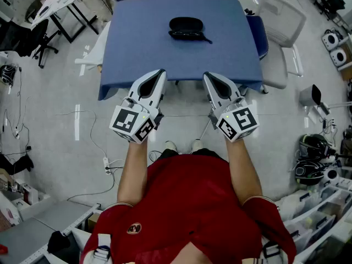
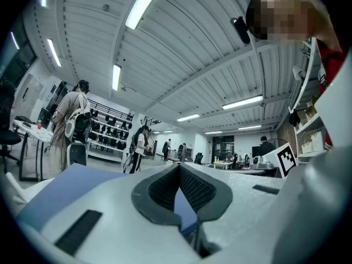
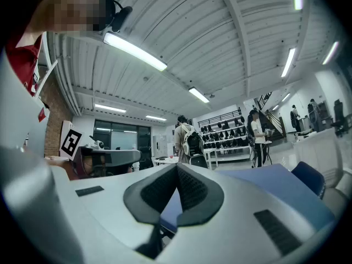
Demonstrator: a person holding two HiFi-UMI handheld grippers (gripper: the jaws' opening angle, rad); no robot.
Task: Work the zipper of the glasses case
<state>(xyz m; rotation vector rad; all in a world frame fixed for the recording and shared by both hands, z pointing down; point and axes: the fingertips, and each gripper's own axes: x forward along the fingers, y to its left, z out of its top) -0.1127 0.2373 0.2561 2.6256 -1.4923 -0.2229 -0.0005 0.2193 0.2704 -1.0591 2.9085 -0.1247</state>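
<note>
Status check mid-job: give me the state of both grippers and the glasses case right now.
Left gripper: fingers shut, nothing between them, tip at the table's near edge.
Right gripper: fingers shut, empty, tip at the same near edge.
Glasses case: lying on the blue table towards its far side, apart from both grippers; zipped or not, can't tell.

Blue table (image 1: pixel 143 43) bare between near edge and glasses case (image 1: pixel 187 27); white chair (image 1: pixel 283 26) flanks right side.
</note>
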